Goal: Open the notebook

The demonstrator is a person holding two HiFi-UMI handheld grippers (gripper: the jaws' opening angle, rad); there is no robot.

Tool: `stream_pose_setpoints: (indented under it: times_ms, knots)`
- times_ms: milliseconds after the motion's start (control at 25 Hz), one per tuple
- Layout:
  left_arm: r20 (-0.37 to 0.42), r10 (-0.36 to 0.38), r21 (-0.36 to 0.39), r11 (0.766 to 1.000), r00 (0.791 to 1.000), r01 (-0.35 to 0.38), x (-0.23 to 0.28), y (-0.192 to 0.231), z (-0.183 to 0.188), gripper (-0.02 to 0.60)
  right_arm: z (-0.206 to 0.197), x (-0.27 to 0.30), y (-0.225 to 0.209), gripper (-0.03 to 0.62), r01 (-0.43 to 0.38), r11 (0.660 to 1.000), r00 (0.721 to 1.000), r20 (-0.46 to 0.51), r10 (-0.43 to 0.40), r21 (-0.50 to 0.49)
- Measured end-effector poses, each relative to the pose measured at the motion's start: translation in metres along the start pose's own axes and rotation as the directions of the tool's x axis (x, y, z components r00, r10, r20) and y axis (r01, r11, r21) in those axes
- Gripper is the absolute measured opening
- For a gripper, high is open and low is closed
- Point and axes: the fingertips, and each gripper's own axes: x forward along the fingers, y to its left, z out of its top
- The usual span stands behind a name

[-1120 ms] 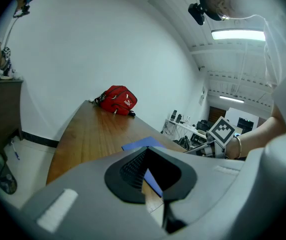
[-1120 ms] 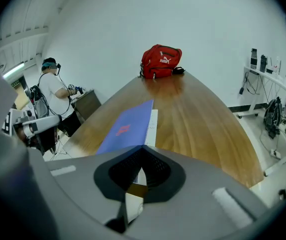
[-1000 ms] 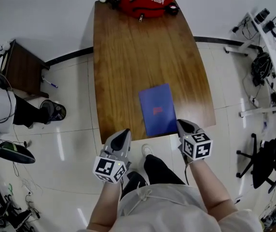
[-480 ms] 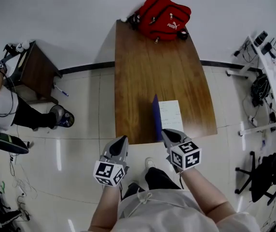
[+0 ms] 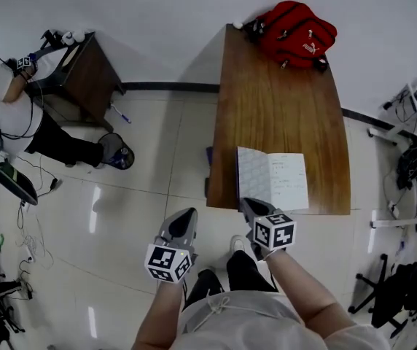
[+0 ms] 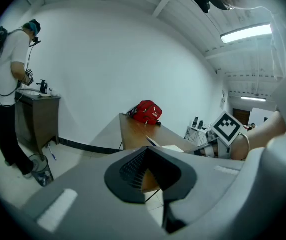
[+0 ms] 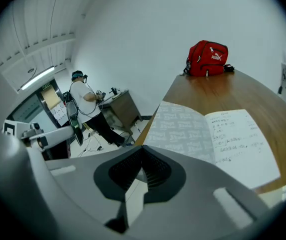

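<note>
The right gripper's point(image 5: 246, 203) fingers point(image 7: 142, 151) are pressing together with nothing between them, and they are pointing down toward the near edge of the table point(image 5: 281, 100). The left gripper's point(image 5: 188, 214) fingers point(image 6: 148, 151) are likewise meeting at the tips and gripping nothing. This gripper is hovering over the floor point(image 5: 143, 195) at about 9 o'clock from the right one, off the table's near left corner.

The notebook point(image 5: 273, 179) is lying open and flat at the near end of the table, at about 1 o'clock from the right gripper and just beyond its tips. Whether the tips are touching it I cannot tell. In the right gripper view its left page is showing a grey printed pattern and its right page is carrying handwritten lines.

A red bag point(image 5: 296, 31) is sitting at the 12 o'clock end of the table, well apart from the notebook. At about 10 o'clock, across the floor, a person point(image 5: 4, 93) is standing at a small dark cabinet point(image 5: 84, 75).
</note>
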Motion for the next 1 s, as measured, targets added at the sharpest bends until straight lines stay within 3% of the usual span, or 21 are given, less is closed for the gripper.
stream_pose_setpoints:
  times_ms: [240, 480, 760, 1000]
  knots:
    - [-0.043, 0.031, -0.066, 0.997, 0.999, -0.033, -0.010, 0.023, -0.044, 0.005, -0.054, 0.036, -0.008, 0.018, 0.004, 1.000, 0.997, -0.082, -0.003, 0.022]
    - [-0.077, 0.020, -0.119, 0.992, 0.997, -0.029, -0.006, 0.025, -0.076, 0.005, -0.072, 0.048, -0.016, 0.008, 0.022, 0.999, 0.995, -0.094, -0.018, 0.045]
    - [-0.016, -0.048, -0.048, 0.998, 0.999, 0.047, -0.007, 0.005, -0.034, 0.005, -0.028, 0.010, 0.022, 0.006, -0.043, 0.989, 0.998, 0.041, 0.049, -0.142]
    - [0.077, -0.113, 0.019, 0.993, 0.991, 0.112, -0.032, -0.021, 0.013, 0.005, -0.001, -0.059, 0.041, 0.006, 0.032, 0.986, 0.977, 0.214, 0.004, -0.164]
